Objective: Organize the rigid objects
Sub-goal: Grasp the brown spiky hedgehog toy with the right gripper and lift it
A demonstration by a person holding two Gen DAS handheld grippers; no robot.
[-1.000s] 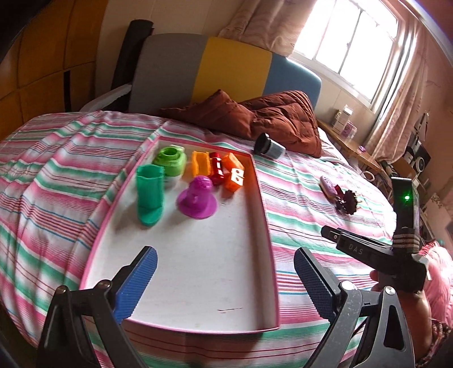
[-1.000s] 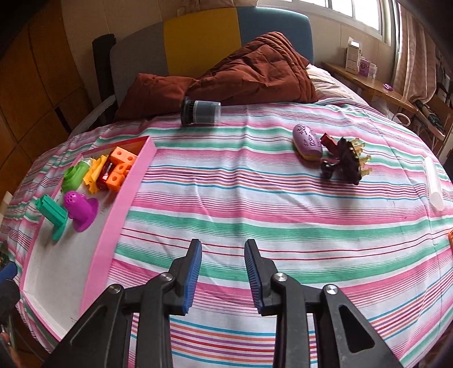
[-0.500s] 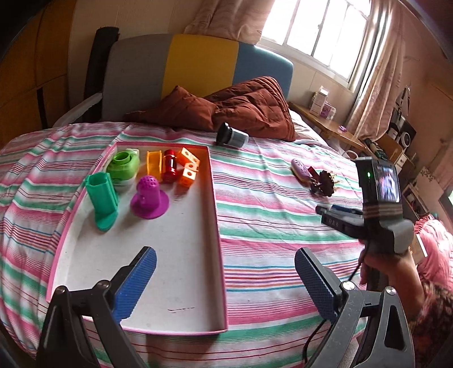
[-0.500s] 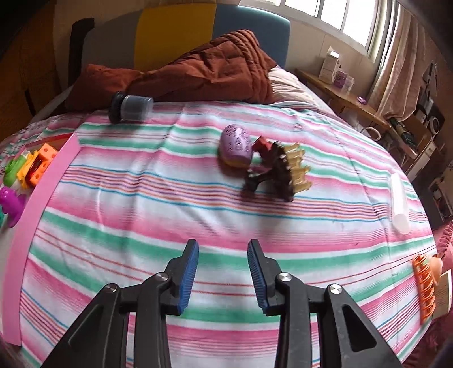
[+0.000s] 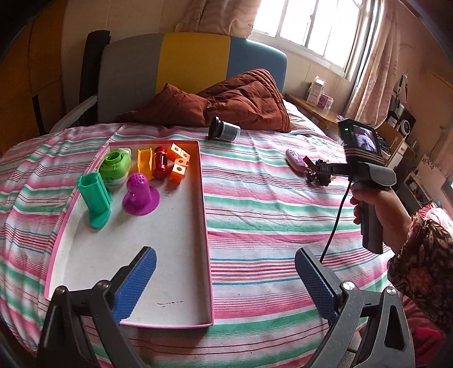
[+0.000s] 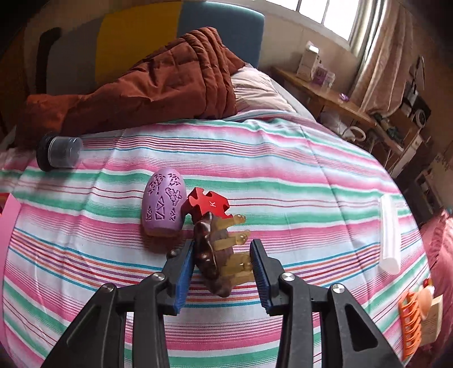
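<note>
**Right gripper straddled the brown hair claw**

The right gripper point(image 6: 223, 266) had just been opening its jaws, and the brown hair claw point(image 6: 215, 254) lay between them on the striped bedspread point(image 6: 283, 184), the left pad touching or nearly so, the right pad apart. A purple egg-shaped piece point(image 6: 164, 206) and a red puzzle block point(image 6: 208, 203) sat just beyond. The left gripper point(image 5: 225, 283) hung spread wide and empty over the pink tray point(image 5: 205, 226) of toys.

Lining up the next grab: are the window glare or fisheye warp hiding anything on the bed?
Left wrist view: window blown out, tray evenly lit and sharp. Right wrist view: brown hair claw crisp between the right tool tips; stripes bow, and the edges darken.
</note>
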